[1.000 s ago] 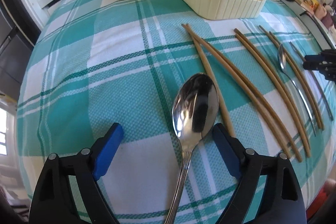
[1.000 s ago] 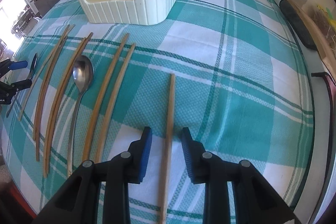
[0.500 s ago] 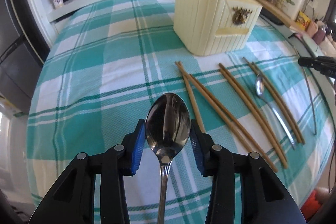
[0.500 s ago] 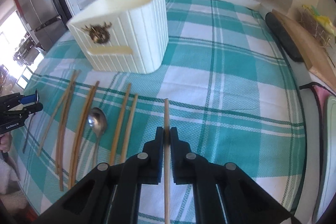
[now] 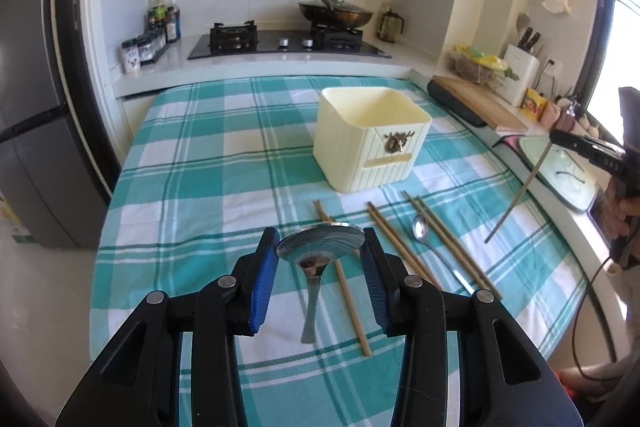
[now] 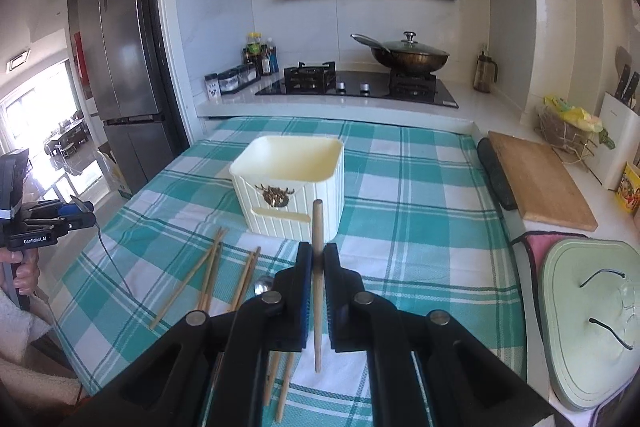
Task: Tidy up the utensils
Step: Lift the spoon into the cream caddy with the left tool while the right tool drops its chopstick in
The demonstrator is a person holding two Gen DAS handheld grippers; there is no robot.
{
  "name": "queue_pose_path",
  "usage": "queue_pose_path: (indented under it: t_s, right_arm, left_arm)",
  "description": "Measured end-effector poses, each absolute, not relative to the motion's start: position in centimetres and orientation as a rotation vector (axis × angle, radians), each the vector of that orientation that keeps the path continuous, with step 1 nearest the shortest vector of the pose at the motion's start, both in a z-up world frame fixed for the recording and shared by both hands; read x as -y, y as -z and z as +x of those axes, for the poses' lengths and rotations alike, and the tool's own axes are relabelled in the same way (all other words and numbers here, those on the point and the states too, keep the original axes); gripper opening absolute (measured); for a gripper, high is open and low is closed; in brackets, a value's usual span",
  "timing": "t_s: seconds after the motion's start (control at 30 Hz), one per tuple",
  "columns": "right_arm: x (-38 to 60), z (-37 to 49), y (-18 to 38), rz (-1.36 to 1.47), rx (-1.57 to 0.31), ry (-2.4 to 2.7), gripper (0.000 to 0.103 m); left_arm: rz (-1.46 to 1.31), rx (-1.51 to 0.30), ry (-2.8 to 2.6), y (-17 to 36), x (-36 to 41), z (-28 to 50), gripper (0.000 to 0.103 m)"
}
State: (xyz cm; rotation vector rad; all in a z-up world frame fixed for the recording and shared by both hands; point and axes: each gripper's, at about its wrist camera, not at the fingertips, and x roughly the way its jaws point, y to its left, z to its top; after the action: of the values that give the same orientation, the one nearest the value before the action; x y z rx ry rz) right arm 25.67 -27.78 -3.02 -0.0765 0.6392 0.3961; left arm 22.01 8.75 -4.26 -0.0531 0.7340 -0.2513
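My left gripper is shut on the bowl of a steel spoon, held above the checked cloth with its handle hanging down. My right gripper is shut on a wooden chopstick, lifted and nearly upright. In the left wrist view that right gripper appears at the far right with the chopstick slanting down from it. The cream utensil holder stands open-topped beyond both. Several chopsticks and a second spoon lie on the cloth before it.
The table with the green checked cloth ends near a fridge on the left. A hob with a lidded wok lies behind. A cutting board and a pale green lid sit on the right counter.
Both grippers closed, the left on the spoon's bowl and the right on a chopstick, and lifted them off the cloth. Both views tilted up, bringing the holder's open top and the kitchen wall into view.
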Motion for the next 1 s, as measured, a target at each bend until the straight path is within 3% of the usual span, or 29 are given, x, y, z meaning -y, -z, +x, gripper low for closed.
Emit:
queue_pose_path:
  t_s: [0.27,0.57,0.77,1.0]
  right_arm:
    - [25.9,28.6,-1.8,-0.063,-0.523,-0.401,0.006]
    - [22.3,34.0,-7.3,-0.034,-0.325,-0.405,0.006]
    - [20.0,37.6,-4.7,-0.043,-0.327,-0.389,0.006]
    - [20.6,43.9,1.8,0.069,-0.672,-0.385,0.006]
  left_arm:
    - [-0.099,-0.671,0.314,-1.9,-8.3,24.7,0.041]
    - [-0.195,-0.399,0.284,-10.6,-5.5,31.2,0.042]
    - [-0.273,-0.471,0.236,-7.5,-3.5,38.7,0.041]
    - [-0.222,-0.824,0.231,1.3,-1.1,45.4,0.042]
